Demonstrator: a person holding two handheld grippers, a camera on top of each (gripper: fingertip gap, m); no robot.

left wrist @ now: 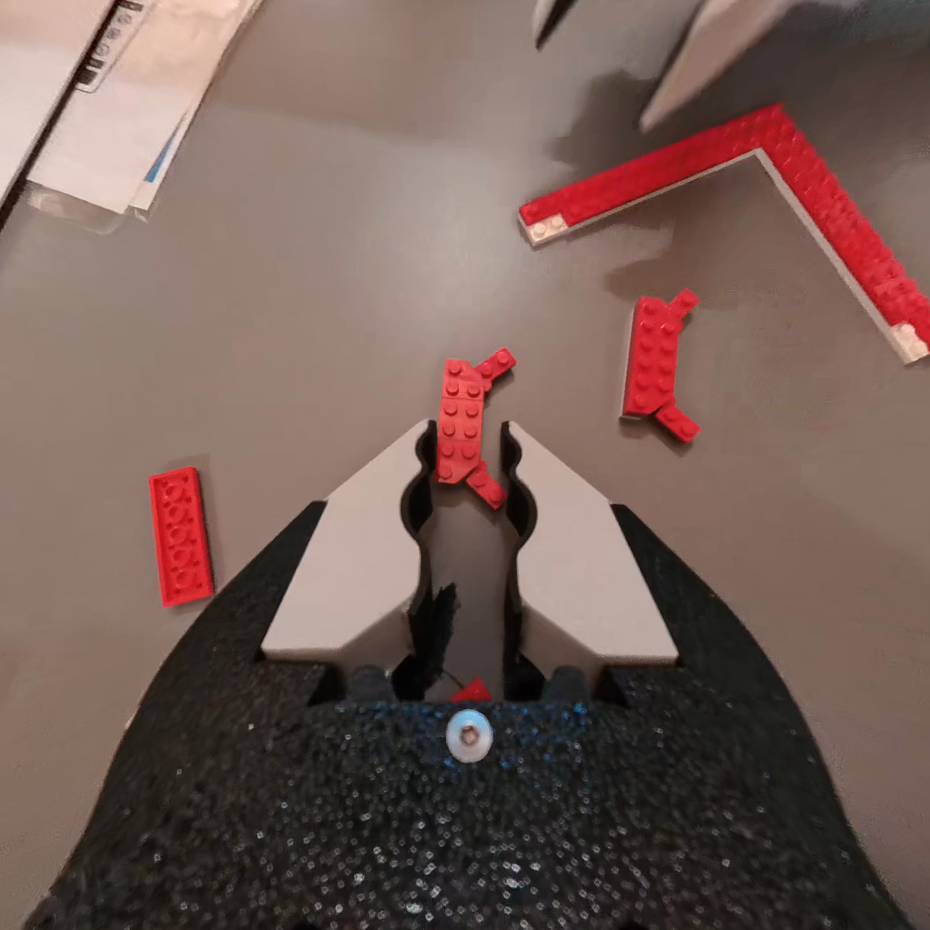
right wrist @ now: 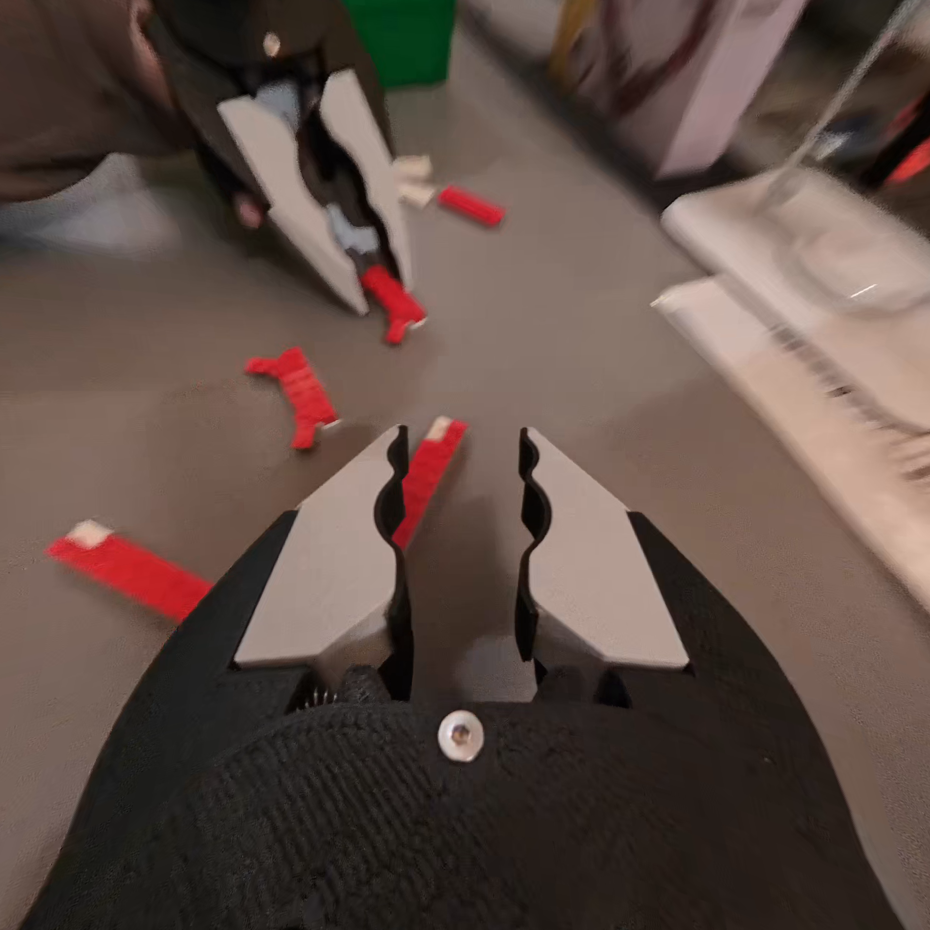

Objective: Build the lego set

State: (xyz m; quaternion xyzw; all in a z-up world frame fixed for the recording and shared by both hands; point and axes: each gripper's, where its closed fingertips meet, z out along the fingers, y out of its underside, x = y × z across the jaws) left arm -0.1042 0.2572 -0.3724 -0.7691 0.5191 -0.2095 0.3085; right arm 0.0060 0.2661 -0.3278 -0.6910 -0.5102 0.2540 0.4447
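Note:
My left gripper [left wrist: 468, 435] is closed around a red lego assembly [left wrist: 460, 422] with angled end plates. Its pads touch the assembly's left edge and lower angled plate. The right wrist view shows that assembly [right wrist: 395, 302] between the left gripper's fingers. A second, similar assembly [left wrist: 654, 362] lies to the right on the table, and also shows in the right wrist view [right wrist: 297, 397]. A red L-shaped frame [left wrist: 755, 151] on a pale base lies far right. My right gripper [right wrist: 460, 438] is open and empty above the frame's arm [right wrist: 433, 478], with the frame's corner hidden under it.
A red plate [left wrist: 181, 536] lies studs down to the left. Papers [left wrist: 100, 100] lie at the far left. Small white bricks [right wrist: 415, 176], a green container [right wrist: 402, 40] and clear plastic bags [right wrist: 805, 302] edge the grey table. A person's sleeve [right wrist: 75, 100] is behind the left gripper.

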